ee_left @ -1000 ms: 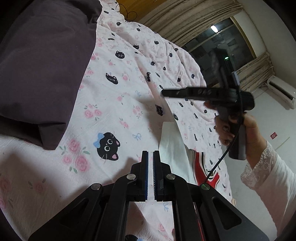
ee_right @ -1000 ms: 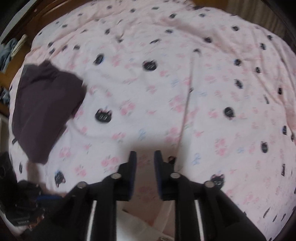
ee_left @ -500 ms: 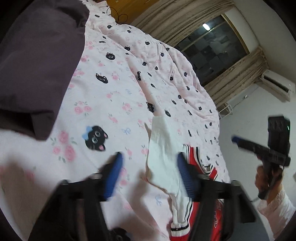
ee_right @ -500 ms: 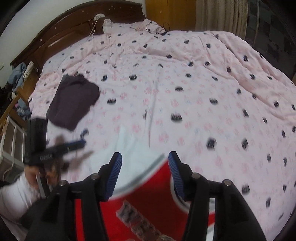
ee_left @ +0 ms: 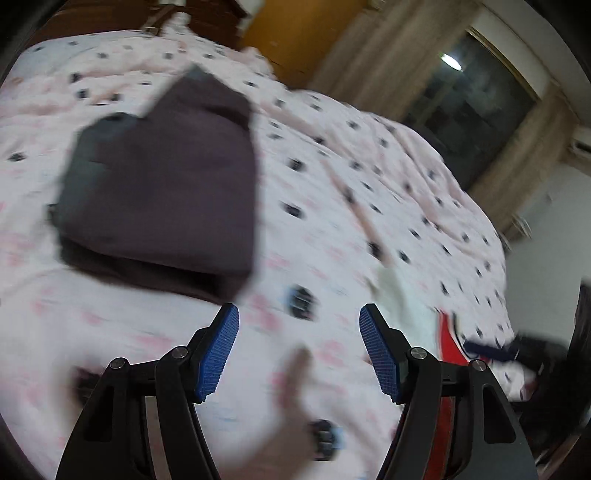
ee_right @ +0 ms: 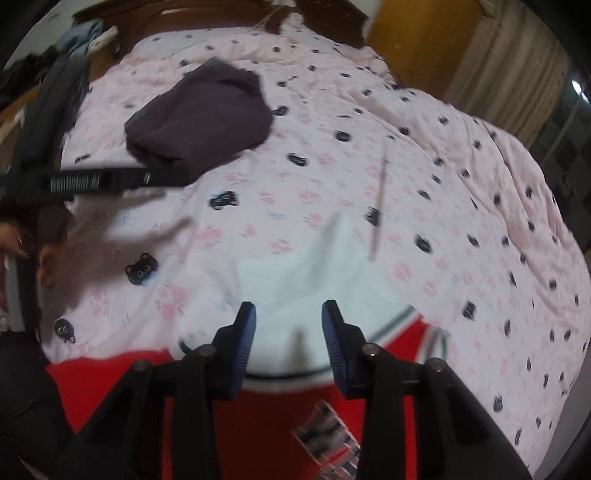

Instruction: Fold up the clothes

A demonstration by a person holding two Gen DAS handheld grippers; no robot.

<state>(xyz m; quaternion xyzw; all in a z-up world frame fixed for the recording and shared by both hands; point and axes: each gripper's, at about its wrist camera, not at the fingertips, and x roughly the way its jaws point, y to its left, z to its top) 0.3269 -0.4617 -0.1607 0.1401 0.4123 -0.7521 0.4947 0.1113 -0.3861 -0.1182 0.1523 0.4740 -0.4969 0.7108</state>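
A red and white garment [ee_right: 303,280] lies spread on the pink cat-print bed cover [ee_right: 443,206], its white sleeve pointing up the bed. My right gripper [ee_right: 289,334] is open and empty, hovering over the white part near the red body. The garment also shows at the lower right of the left wrist view [ee_left: 417,317]. My left gripper [ee_left: 299,350] is wide open and empty above the bare bed cover [ee_left: 332,177], left of the garment. A folded dark purple garment [ee_left: 166,192] lies up the bed; it also shows in the right wrist view [ee_right: 207,114].
The left gripper [ee_right: 96,181] and the hand holding it show at the left of the right wrist view. A dark wooden headboard [ee_right: 221,14] and hanging clothes [ee_right: 55,103] stand beyond the bed. Curtains [ee_left: 369,59] and a dark window [ee_left: 469,110] lie to the right.
Both grippers went from nearly shut to open. The left swung back so the purple garment sits farther off. The right pulled back and now hovers over the white part of the red garment.
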